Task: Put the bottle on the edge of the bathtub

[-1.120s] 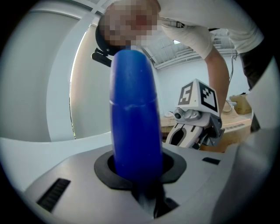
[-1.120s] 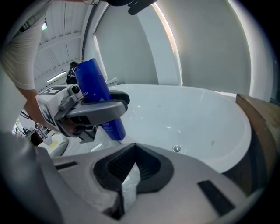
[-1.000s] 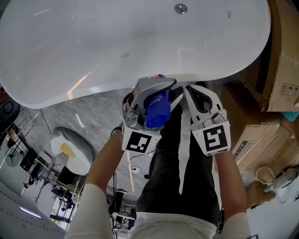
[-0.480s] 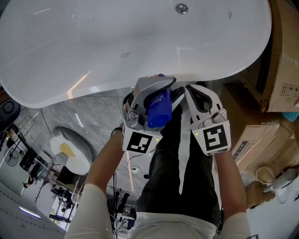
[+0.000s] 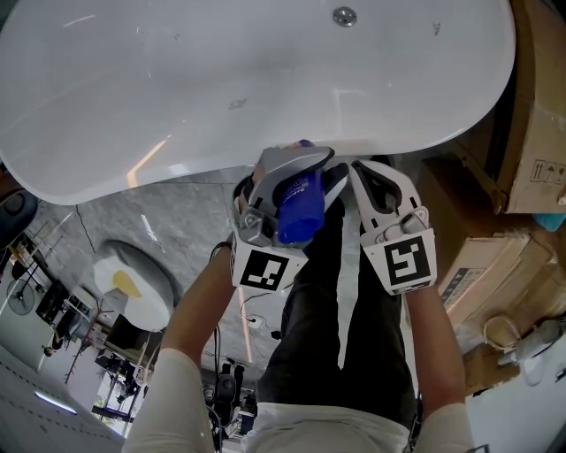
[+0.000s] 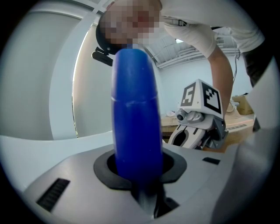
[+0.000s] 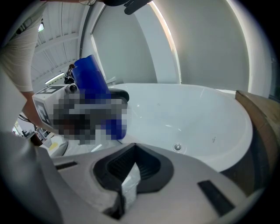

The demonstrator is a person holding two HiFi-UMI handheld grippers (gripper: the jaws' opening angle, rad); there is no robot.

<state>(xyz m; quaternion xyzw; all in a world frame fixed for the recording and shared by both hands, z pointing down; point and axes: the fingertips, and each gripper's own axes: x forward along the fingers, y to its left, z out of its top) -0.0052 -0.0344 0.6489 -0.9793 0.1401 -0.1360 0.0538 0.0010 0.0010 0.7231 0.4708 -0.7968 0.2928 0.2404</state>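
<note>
The left gripper (image 5: 285,166), jaws closing on the blue bottle (image 5: 299,205) between them, holds it just over the bathtub's near edge (image 5: 168,174), apparently ready for setting down (the right gripper (image 5: 370,180) hangs beside, shut and empty).

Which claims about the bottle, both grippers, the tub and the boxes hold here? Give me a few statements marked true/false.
1. The blue bottle sits between the left gripper's jaws. True; the jaws are closing on it.
2. The bottle stands on the bathtub's edge. False: it is tilted in the left gripper at the near rim, not set down.
3. The right gripper holds a second bottle. False: its jaws are together with nothing between them.
4. The tub's drain is in view. True.
5. Cardboard boxes stand on the person's left. False: they are on the right, beside the tub.
</note>
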